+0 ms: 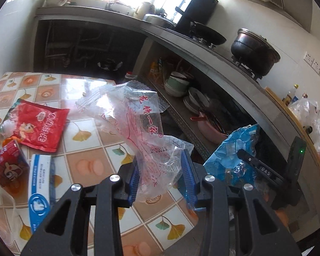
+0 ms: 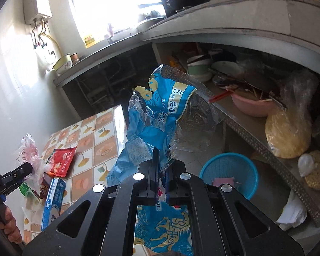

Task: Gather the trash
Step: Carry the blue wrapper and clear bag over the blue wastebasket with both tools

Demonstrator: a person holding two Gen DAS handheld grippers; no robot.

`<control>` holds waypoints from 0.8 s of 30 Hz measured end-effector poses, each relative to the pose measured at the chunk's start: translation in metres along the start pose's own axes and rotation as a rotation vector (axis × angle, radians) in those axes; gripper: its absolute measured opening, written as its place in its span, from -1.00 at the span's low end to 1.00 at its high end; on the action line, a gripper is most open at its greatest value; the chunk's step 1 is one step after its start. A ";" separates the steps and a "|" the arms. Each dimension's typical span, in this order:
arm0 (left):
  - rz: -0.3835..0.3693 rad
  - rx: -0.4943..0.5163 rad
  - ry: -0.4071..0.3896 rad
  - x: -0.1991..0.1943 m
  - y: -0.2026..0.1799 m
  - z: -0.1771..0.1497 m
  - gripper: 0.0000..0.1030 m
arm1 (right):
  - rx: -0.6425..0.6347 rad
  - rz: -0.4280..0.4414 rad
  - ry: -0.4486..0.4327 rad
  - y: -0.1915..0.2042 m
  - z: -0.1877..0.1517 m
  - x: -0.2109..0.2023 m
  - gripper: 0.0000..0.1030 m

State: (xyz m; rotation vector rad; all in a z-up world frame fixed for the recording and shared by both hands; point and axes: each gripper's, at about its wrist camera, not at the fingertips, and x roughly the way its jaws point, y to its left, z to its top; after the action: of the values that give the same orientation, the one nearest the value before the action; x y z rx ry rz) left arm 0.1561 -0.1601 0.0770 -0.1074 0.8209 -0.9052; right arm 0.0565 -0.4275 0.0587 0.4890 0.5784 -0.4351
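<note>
Clear plastic bag with red print, crumpled, held up off the tiled table; its lower end sits between the blue pads of the left gripper, the rest fans up toward 11 o'clock.

Blue printed wrapper, part clear film, crumpled, clamped in the right gripper: top stands up toward 12 o'clock, tail hangs down below the fingers. In the left view it's at 3 o'clock.

Red snack packet lies flat on the table at 9 o'clock.

Red cup-shaped container sits at the left edge, just below it.

White-and-blue box lies flat at 8 o'clock, beside the cup.

Blue waste basket on the floor at 4 o'clock in the right view, a pink item inside.
</note>
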 end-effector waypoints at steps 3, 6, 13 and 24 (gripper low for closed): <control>-0.019 0.050 0.041 0.024 -0.023 -0.004 -0.31 | 0.024 -0.010 0.013 -0.021 -0.008 0.001 -0.94; -0.040 0.086 0.088 0.050 -0.047 -0.010 -0.31 | 0.049 -0.025 0.035 -0.042 -0.017 0.004 -0.94; -0.081 0.179 0.217 0.116 -0.098 -0.015 -0.31 | 0.158 -0.053 0.066 -0.097 -0.034 0.006 -0.94; -0.074 0.256 0.518 0.252 -0.142 -0.017 -0.30 | 0.261 -0.239 0.119 -0.165 -0.052 0.041 -0.94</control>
State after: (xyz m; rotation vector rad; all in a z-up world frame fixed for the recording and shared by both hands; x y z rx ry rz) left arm 0.1381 -0.4313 -0.0245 0.3358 1.1745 -1.1203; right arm -0.0188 -0.5407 -0.0555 0.7019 0.7027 -0.7181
